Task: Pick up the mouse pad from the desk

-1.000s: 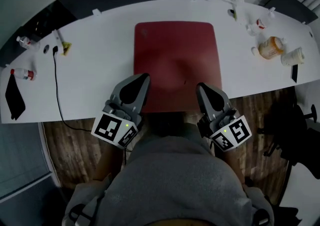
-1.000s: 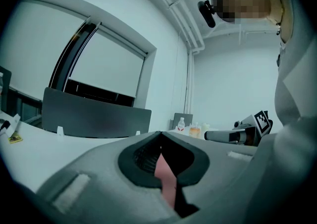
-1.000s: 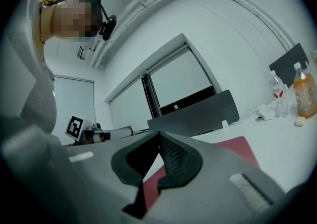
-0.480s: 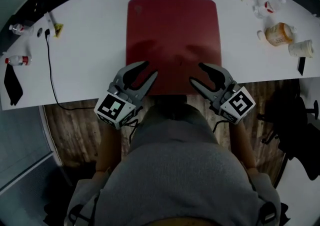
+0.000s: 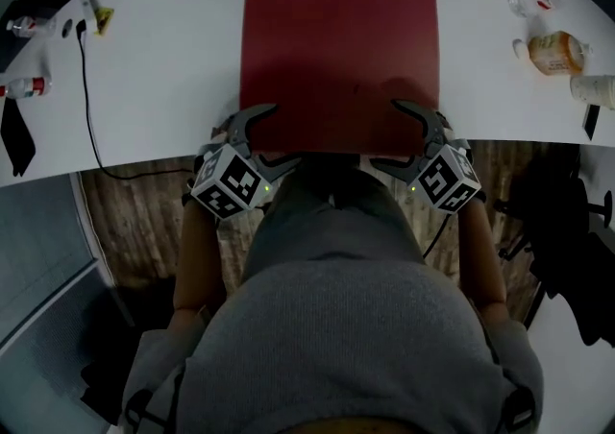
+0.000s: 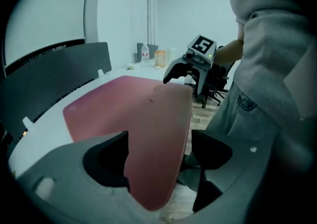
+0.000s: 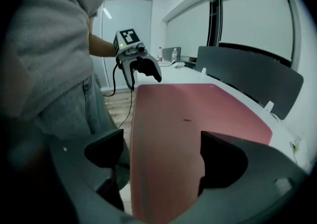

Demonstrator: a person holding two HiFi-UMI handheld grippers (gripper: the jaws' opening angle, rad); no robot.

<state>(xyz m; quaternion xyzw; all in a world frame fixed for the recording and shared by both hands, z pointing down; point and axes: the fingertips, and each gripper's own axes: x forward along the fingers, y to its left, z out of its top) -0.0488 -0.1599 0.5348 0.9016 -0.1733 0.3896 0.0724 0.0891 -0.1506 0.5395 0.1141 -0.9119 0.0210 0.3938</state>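
A large red mouse pad (image 5: 338,48) lies flat on the white desk (image 5: 163,86), its near edge at the desk's front edge. My left gripper (image 5: 281,134) is at the pad's near left corner and my right gripper (image 5: 386,134) at the near right corner. The jaws of both are opening. In the left gripper view the pad's (image 6: 143,114) front edge runs between the wide jaws of the left gripper (image 6: 158,156) without the pads pressing it. The right gripper view shows the same for the right gripper (image 7: 161,156) and the pad (image 7: 198,111).
An orange pill bottle (image 5: 554,53) and a white bottle (image 5: 594,89) lie at the desk's right end. A black cable (image 5: 86,86) and a small bottle (image 5: 21,88) are at the left. A dark partition (image 6: 54,74) backs the desk, and a black chair (image 5: 557,221) stands at the right.
Both grippers came down from above the pad to the desk's front edge. Their jaws went from shut to wide, and the pad's near edge now lies between them.
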